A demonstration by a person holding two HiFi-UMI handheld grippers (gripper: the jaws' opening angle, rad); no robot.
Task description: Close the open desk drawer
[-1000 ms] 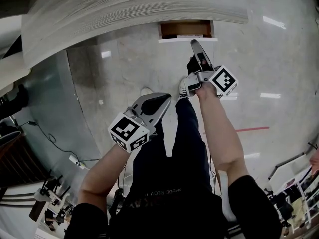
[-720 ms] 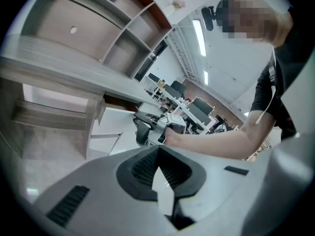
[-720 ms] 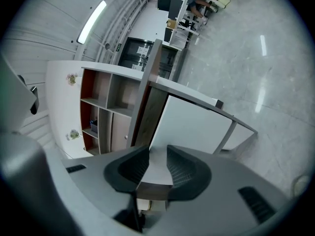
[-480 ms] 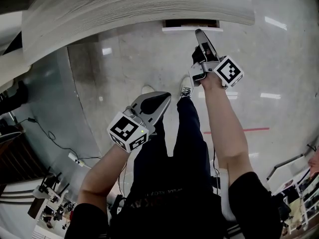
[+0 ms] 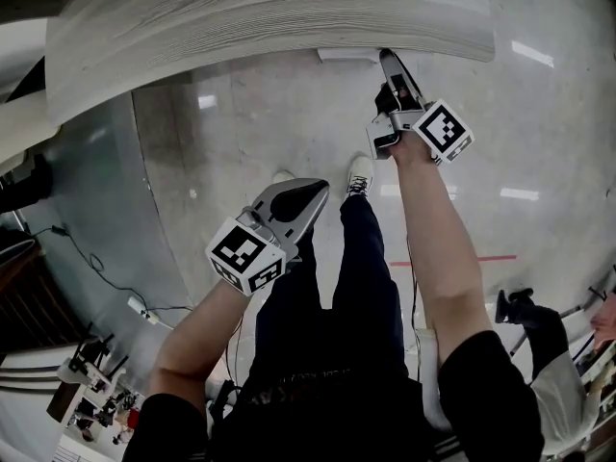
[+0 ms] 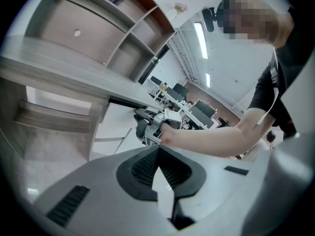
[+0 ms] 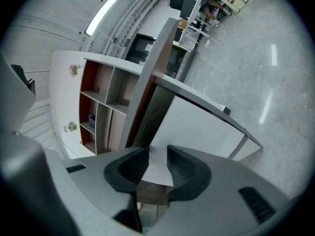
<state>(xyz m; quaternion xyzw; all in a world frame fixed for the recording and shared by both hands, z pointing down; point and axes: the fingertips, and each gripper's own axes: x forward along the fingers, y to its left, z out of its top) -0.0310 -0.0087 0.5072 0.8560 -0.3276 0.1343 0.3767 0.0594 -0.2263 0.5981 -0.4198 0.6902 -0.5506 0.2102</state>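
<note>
Under the grey wood-grain desk top (image 5: pixel 260 17), only a thin white strip of the drawer front (image 5: pixel 348 54) shows. My right gripper (image 5: pixel 390 61) reaches up to that strip with its tips at the desk edge. In the right gripper view its pads stand apart (image 7: pixel 157 149), with the white panel (image 7: pixel 197 127) close ahead and nothing clamped. My left gripper (image 5: pixel 308 195) hangs lower, above the person's leg, away from the desk. Its pads (image 6: pixel 158 149) meet at the tips with nothing between them. The left gripper view also shows the right gripper (image 6: pixel 155 127) beneath the desk edge.
The person's legs and a white shoe (image 5: pixel 358 173) stand on the glossy floor below the desk. Cables (image 5: pixel 96 268) trail at the left. A shelf unit (image 7: pixel 103 107) stands behind the desk. Another person (image 5: pixel 539 335) is at the lower right, near a red floor line (image 5: pixel 481 258).
The drawer has slid in under the desk top, and its brown inside no longer shows. My right gripper has moved toward the desk with the drawer front. The left gripper has stayed put.
</note>
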